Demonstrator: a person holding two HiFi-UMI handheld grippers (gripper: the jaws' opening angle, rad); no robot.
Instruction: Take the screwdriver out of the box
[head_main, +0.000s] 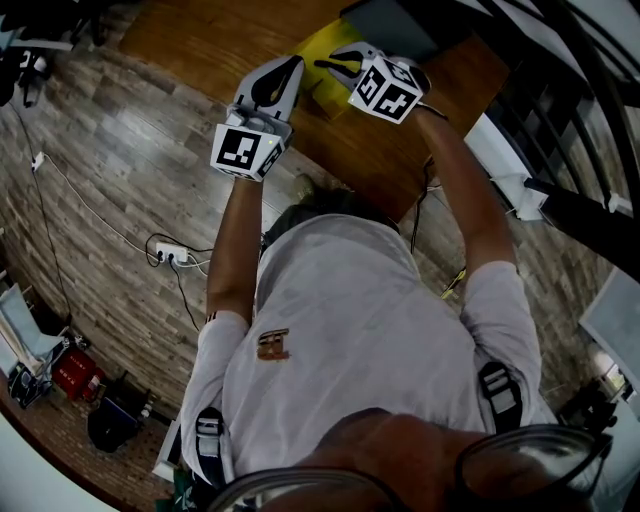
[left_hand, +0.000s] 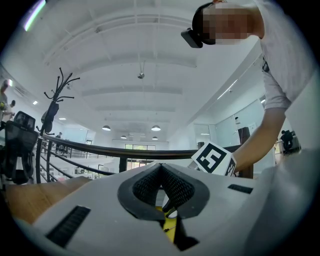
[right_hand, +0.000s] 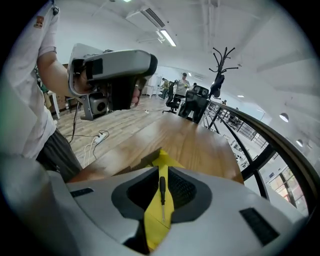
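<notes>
Head view: the person stands at a wooden table with both arms stretched forward, the left gripper and the right gripper held close together over the table's near part. The yellow box lies on the table between and just beyond the two. The right gripper's dark tips point across the yellow surface; the left gripper sits beside the box, on the person's left. Left gripper view: the ribbed pads meet at their tips and nothing is seen clamped between them. Behind the gap, lower down, a strip of yellow and a dark shape appear; the dark shape cannot be identified. The right gripper's marker cube shows just beyond. Right gripper view: the jaws stand a narrow way apart. The screwdriver lies lengthwise in that gap on the yellow surface, black handle toward the jaw tips and metal shaft toward the camera. Yellow shows on both sides of the handle, so neither pad is seen bearing on it. The screwdriver remains at the box. A white power strip with its cables lies on the plank floor to the person's left.
</notes>
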